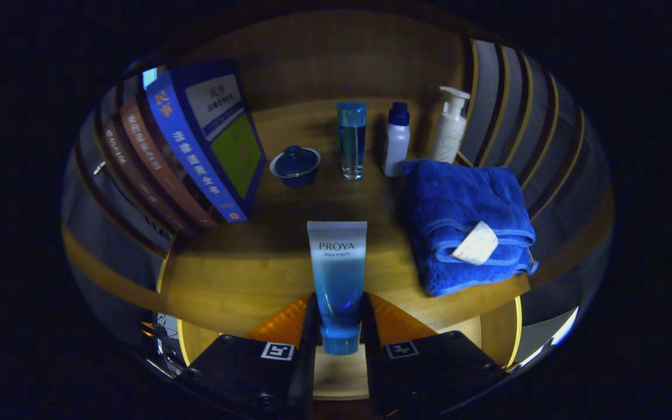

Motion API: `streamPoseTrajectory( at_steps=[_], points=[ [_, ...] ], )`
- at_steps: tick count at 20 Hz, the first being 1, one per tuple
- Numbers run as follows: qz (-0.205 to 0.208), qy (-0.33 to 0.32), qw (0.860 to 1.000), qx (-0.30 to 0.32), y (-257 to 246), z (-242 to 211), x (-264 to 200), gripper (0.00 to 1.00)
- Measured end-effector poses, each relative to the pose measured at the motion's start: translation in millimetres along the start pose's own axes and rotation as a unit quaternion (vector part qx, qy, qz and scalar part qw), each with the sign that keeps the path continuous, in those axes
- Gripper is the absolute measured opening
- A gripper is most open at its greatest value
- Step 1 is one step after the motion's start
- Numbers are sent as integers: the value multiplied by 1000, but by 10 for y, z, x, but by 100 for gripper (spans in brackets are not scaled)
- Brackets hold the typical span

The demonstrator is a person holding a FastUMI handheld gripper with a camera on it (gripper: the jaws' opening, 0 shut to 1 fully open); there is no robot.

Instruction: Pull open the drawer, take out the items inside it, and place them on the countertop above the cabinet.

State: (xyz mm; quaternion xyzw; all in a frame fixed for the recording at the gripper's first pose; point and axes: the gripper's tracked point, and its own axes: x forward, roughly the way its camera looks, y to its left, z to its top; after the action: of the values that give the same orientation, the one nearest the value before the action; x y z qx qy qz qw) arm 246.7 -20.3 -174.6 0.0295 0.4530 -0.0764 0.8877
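gripping the blue tube (337,274) near its cap, the claw (339,326) held it over the table (242,274) beside the folded towel (464,221).

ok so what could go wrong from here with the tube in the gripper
1. The gripper pinches the blue-and-white plastic tube only near its cap end, so the long body may tilt or slip out when it is set on the wooden countertop.
2. The folded blue towel lies close beside the tube; a release drifting that way could land it on the towel's edge.
3. The tall clear blue bottle stands straight beyond; pushing too far forward could topple it.
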Motion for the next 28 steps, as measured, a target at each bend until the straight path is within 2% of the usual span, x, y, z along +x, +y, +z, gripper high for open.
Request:
streamPoseTrajectory(
  at_steps=[4,6,10,14,19,22,28],
  points=[
    [-1,4,1000,7,-50,63,255,42],
    [8,-5,1000,7,-22,89,267,45],
    [14,-14,1000,-1,-22,95,203,100],
    [18,-43,999,-10,-23,108,14,99],
    [43,-122,991,-25,39,46,-599,99],
    [58,-193,979,-36,76,-19,-1099,99],
    [76,-311,946,-45,-9,-427,-1952,99]
  ],
)
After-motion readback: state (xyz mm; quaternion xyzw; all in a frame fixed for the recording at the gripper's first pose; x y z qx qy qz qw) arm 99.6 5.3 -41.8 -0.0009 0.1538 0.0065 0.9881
